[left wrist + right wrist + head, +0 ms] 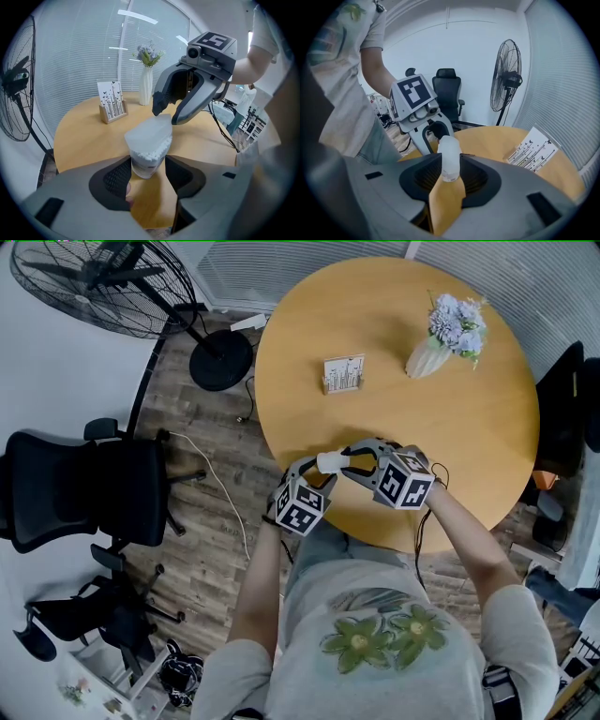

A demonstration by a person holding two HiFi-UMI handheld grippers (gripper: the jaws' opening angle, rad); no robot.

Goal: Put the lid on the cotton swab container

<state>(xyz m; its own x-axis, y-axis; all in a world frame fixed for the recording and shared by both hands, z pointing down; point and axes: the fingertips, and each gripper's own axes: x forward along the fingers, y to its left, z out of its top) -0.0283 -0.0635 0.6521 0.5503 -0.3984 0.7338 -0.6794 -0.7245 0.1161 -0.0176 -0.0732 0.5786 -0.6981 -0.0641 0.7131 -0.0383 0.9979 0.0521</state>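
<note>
An office corner with window blinds, a standing fan (103, 282) and black chairs (84, 488) surrounds a round wooden worktop (469, 409), where a vase of pale flowers (441, 343) and a small card stand (343, 373) sit well apart from the action. At the near edge, above the worktop, a person brings two hand-held tools together. The left claw (147, 171) is part-closed, both pads pressed against the sides of the cotton swab container (146, 157) – clear, packed with white swabs, and held upright off the surface. The right claw (450, 171) is clamped on the frosted lid (449, 154), which lies tilted over the container's mouth (149, 132) – one edge lower than the other. Whether any part has snapped home cannot be told.
</note>
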